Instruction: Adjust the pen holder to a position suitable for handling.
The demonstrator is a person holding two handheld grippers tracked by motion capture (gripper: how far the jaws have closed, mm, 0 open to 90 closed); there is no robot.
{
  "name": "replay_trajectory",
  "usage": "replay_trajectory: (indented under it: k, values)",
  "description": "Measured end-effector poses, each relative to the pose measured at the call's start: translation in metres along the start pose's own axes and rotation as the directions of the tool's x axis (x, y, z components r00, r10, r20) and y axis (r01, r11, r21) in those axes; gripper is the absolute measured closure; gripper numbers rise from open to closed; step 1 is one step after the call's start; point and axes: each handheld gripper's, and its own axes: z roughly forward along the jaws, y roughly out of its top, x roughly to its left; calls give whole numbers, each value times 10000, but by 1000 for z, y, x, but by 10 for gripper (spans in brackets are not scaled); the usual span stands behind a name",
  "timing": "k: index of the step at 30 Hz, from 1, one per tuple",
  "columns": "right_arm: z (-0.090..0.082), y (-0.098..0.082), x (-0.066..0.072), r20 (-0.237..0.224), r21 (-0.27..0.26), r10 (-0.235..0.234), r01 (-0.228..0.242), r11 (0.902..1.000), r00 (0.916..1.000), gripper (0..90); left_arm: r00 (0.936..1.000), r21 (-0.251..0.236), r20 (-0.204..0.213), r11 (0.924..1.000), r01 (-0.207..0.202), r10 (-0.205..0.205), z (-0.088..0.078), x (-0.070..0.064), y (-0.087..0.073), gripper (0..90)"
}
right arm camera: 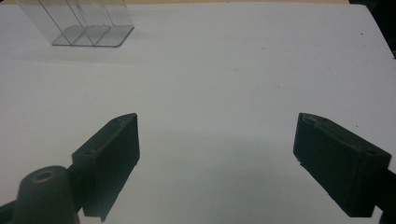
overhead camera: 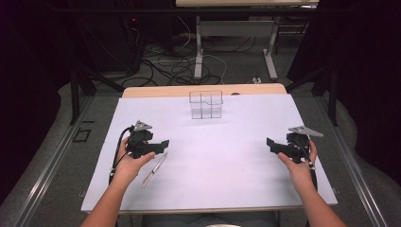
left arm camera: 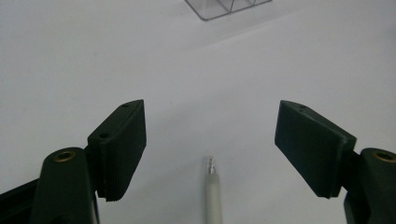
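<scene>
Pen (left arm camera: 213, 196) lying lengthwise between wide-open jaws of left gripper (left arm camera: 210, 140), untouched, tip pointing forward; right gripper (right arm camera: 217, 163) open too, empty, well apart.

A pen (overhead camera: 154, 169) lies on the table (overhead camera: 227, 156) at front left — a clear organizer (overhead camera: 206, 104) stands far behind it.

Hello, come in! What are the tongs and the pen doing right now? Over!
Left tongs open over the pen, not gripping. Right tongs open, nothing between them. Pen flat on the white sheet. Nothing between pen and clear holder.
</scene>
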Motion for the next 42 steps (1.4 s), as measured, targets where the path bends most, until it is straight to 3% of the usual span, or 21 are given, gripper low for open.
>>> replay_trajectory:
  k: [8, 18, 23, 25, 31, 36, 40, 42]
  values:
    - [0, 1, 0, -69, 11, 37, -37, 10000, 10000, 139, 9999, 576, -80, 9983, 78, -73, -4, 7, -11, 245]
    - [2, 0, 0, -151, 128, 26, -24, 9999, 9999, 140, 9996, 1381, -132, 9901, 266, -250, 3, 9, -14, 276]
    - [1, 0, 0, -147, 157, 100, -97, 9998, 9998, 139, 9998, 1784, -80, 9837, 209, -198, 9, 8, -15, 298]
    - [1, 0, 1, -162, 154, 52, -50, 9999, 9999, 139, 9993, 1934, -184, 9804, 368, -339, 12, 7, -16, 335]
    - [2, 0, 0, -172, 167, 53, -50, 9998, 9998, 139, 9989, 2491, -56, 9673, 469, -470, 20, 7, -16, 363]
    - [2, 0, 0, -132, 186, 56, -53, 9998, 9999, 139, 9983, 2644, -52, 9627, 578, -585, 25, 5, -15, 439]
    - [2, 0, 0, -149, 190, 62, -60, 9998, 9999, 139, 9966, 2911, -40, 9534, 795, -819, 27, 2, -14, 519]
    - [2, 0, 0, -155, 205, 83, -80, 9998, 9998, 139, 9974, 3031, 10, 9505, 690, -727, 28, 2, -13, 560]
